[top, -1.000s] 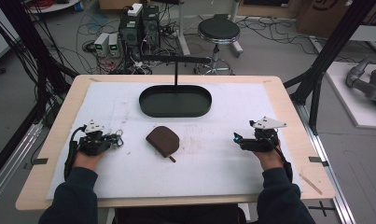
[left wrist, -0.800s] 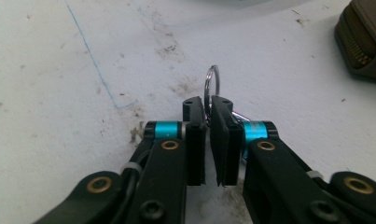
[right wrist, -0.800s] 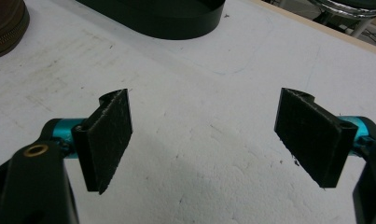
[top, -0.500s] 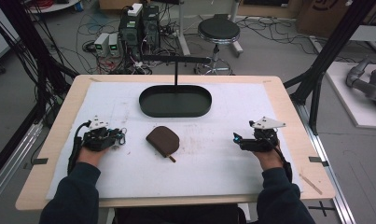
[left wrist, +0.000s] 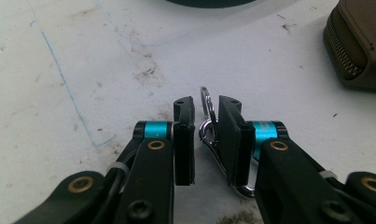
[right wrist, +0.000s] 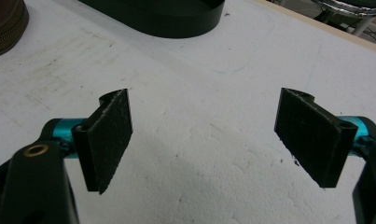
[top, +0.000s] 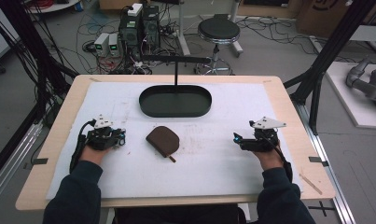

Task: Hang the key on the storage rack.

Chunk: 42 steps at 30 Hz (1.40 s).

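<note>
Lying flat on the white bench [top: 223, 163], a silver metal clip [left wrist: 209, 135] sits between the jaws of the left gripper [left wrist: 206, 105], which have just been opening to a narrow gap. It is thin, shiny, with curved wire loops; its long axis runs along the jaws, away from the camera. A brown zippered pouch [top: 163, 140] lies near. The right gripper [right wrist: 204, 135] stands wide, empty.
</note>
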### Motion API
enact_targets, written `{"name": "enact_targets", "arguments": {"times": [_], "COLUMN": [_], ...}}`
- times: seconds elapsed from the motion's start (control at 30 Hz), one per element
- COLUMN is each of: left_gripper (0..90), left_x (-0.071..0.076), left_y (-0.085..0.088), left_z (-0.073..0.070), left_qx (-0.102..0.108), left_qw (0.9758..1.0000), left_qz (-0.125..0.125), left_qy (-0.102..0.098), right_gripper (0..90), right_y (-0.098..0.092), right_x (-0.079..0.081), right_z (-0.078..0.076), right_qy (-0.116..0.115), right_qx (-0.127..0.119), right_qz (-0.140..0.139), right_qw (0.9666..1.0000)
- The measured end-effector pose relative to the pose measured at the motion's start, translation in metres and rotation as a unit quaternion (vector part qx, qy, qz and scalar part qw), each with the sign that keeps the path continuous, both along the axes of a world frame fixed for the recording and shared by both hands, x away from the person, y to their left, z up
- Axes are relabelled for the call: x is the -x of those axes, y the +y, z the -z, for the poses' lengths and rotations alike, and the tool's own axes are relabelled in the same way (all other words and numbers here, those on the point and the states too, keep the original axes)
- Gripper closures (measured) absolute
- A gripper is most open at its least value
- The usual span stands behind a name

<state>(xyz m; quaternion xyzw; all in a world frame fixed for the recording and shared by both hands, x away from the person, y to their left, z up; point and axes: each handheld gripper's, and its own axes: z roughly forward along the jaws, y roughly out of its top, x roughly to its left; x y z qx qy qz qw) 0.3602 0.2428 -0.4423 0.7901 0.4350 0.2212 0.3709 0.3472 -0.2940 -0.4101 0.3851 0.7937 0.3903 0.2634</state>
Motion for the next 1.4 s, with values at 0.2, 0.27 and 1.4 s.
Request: {"name": "enact_targets", "arguments": {"times": [0.2, 0.27, 1.4], "left_gripper": [82.6, 87.2, 88.0], "left_x": [0.0, 0.0, -0.001], "left_y": [0.001, 0.002, -0.002], "left_z": [0.0, -0.001, -0.021], "left_qx": [0.006, 0.004, 0.065], "left_qw": [1.0, 1.0, 0.9974], "left_qz": [0.001, 0.005, -0.009], "left_qy": [0.005, 0.007, -0.03], "right_gripper": [19.3, 19.3, 19.4], "right_y": [0.0, 0.0, -0.002], "right_x": [0.0, 0.0, -0.002], "right_z": [0.0, 0.0, 0.0], "right_qy": [0.0, 0.0, 0.004], "right_qx": [0.001, 0.001, -0.013], "right_qz": [0.001, 0.001, -0.007], "right_qw": [1.0, 1.0, 0.9999]}}
